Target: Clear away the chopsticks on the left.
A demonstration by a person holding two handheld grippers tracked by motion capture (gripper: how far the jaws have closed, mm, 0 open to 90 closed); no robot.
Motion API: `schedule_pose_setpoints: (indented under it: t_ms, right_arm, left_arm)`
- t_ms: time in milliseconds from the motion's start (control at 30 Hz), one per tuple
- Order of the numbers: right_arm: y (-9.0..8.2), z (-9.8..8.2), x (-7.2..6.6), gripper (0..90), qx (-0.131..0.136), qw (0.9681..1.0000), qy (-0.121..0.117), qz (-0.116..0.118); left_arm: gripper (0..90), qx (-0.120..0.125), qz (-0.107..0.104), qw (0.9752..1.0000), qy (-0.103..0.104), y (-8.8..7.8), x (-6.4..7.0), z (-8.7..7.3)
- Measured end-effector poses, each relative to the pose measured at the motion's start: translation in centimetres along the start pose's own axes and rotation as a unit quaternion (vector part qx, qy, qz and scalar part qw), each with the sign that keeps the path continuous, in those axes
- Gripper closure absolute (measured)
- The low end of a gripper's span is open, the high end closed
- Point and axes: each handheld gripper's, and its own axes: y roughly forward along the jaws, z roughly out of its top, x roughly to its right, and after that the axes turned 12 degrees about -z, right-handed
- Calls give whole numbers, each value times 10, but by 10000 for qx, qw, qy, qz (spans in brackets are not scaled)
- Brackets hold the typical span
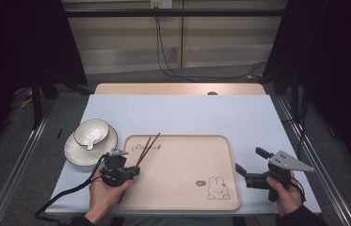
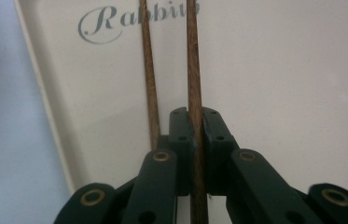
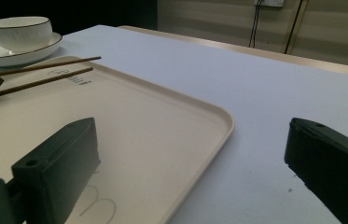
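Observation:
A pair of brown chopsticks (image 1: 148, 145) lies slanted over the upper left corner of a beige tray (image 1: 182, 188) with a rabbit drawing. My left gripper (image 1: 136, 169) is at the tray's left edge, held by a hand. In the left gripper view, that gripper (image 2: 195, 119) is shut on one chopstick (image 2: 194, 70); the other chopstick (image 2: 149, 79) runs just left of the jaws, outside them. My right gripper (image 1: 251, 160) stands open at the tray's right edge. In its own view the right gripper (image 3: 190, 154) has one jaw over the tray (image 3: 162, 116) and one over the table.
A white bowl (image 1: 91, 131) with a spoon sits on a white plate (image 1: 76, 153) left of the tray, close to my left gripper. The pale blue table top (image 1: 187, 113) stretches behind the tray. Cables hang at the back wall.

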Motion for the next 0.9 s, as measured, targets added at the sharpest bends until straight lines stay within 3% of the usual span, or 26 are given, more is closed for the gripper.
schedule_pose_setpoints:
  t_ms: [200,900]
  right_arm:
    - [0,0,0,27,-1,10000,4,-1]
    - [-1,0,-1,27,3,10000,7,30]
  left_arm:
    - [844,-145,175,9997,-30,4,0,-3]
    - [822,-179,185,9997,49,7,0,-4]
